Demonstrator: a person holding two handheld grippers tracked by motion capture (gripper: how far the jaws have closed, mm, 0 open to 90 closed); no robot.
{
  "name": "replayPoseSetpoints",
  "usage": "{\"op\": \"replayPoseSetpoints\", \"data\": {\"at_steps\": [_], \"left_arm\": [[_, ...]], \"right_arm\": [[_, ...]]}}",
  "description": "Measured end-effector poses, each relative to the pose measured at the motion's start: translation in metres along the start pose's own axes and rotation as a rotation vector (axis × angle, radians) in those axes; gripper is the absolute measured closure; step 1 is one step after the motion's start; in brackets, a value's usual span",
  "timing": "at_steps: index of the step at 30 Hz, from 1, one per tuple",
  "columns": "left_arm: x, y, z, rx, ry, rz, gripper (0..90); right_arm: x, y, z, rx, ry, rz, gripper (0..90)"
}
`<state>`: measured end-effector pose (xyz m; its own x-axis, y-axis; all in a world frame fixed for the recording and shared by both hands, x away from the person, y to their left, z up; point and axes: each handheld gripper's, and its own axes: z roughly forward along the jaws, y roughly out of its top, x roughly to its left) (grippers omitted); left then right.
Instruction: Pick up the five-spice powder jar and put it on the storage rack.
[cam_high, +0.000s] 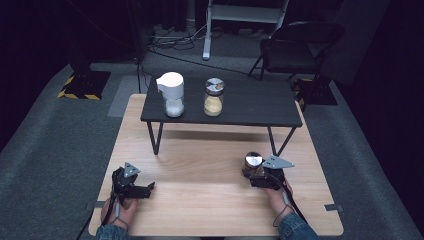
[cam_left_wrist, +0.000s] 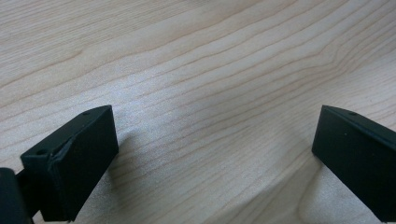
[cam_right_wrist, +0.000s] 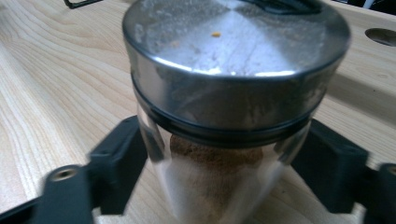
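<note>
Nearest the person, the left hand-held gripper (cam_high: 145, 189) rests on the light wooden bench (cam_high: 200, 170) at its near-left corner. Its jaws stand wide apart with bare wood grain between them and grip nothing.

At the near right, the right hand-held gripper (cam_high: 252, 175) has its jaws closed against both sides of a glass spice jar (cam_right_wrist: 224, 140). The jar stands upright on the bench, has a brushed metal lid, and contains a brown powder. No label, brand or writing can be read on the jar or its lid.

Farther back, a low black shelf (cam_high: 250, 107) on thin legs stands across the far half of the bench. On it, left of centre, stands a white-capped dispenser (cam_high: 171, 95) holding white grains; just to its right stands a jar with yellow contents (cam_high: 213, 97) and a metal shaker top. No lettering is legible on either.
</note>
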<state>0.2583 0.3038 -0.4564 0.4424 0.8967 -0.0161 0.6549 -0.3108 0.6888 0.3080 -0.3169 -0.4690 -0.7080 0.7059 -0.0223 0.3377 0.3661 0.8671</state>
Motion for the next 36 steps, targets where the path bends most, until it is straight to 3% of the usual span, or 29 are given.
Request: {"op": "replayPoseSetpoints", "data": {"at_steps": [13, 20, 30, 36], "left_arm": [[0.0, 0.0, 0.0, 0.0, 0.0, 0.0, 0.3], [0.0, 0.0, 0.0, 0.0, 0.0, 0.0, 0.3], [0.0, 0.0, 0.0, 0.0, 0.0, 0.0, 0.3], [0.0, 0.0, 0.0, 0.0, 0.0, 0.0, 0.3]], "right_arm": [[0.001, 0.008, 0.0, 0.021, 0.005, -0.017, 29.5], [0.0, 0.017, -0.011, -0.008, 0.01, -0.021, 29.5], [0.0, 0.049, -0.032, -0.043, 0.025, -0.042, 29.5], [0.0, 0.076, -0.043, -0.017, 0.039, -0.03, 29.5]]}}
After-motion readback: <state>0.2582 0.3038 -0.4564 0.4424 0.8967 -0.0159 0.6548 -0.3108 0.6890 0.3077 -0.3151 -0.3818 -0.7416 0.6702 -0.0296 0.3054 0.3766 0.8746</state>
